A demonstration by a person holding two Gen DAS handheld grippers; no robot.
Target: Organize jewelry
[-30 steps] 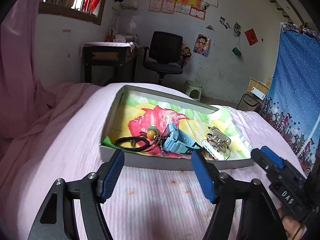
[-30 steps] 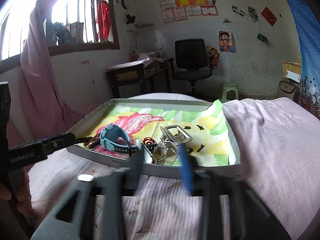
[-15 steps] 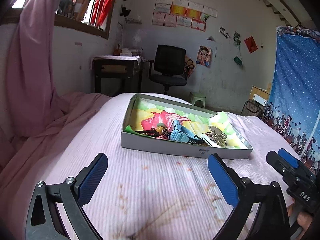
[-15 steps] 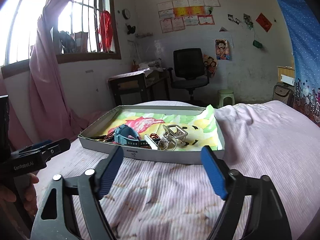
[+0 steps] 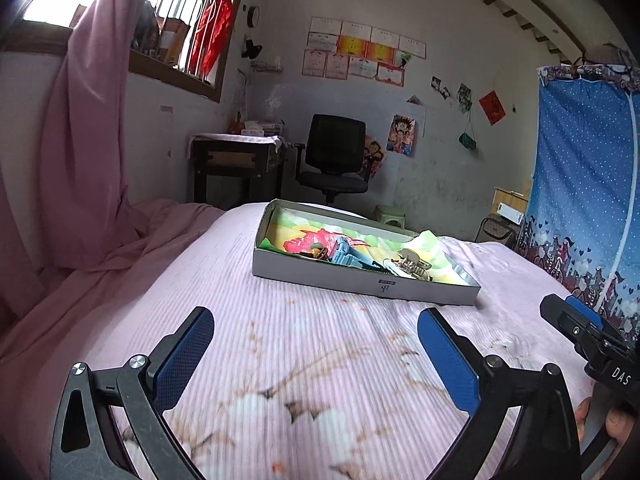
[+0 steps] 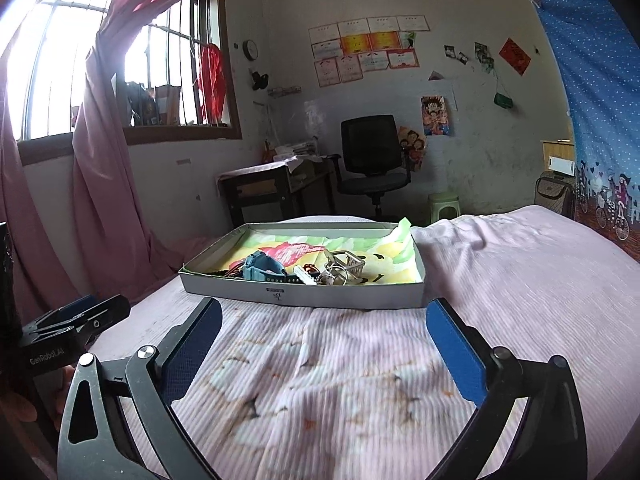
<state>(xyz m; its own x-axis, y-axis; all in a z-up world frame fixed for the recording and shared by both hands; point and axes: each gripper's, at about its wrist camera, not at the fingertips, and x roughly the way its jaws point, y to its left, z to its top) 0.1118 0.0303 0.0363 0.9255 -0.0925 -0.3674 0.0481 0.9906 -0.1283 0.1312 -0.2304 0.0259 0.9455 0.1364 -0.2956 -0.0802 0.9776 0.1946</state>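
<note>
Jewelry tangled, small; tray wall hides bases.

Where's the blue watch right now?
In the right wrist view the blue watch lies in the shallow box on the bed, near its front wall, left of the metal hair clip.

Left gripper is held low, jaws spread wide, nothing btwn the blue pads. Right gripper likewise gapes, empty. Bare fingers grip its handle, prob. the right hand.
</note>
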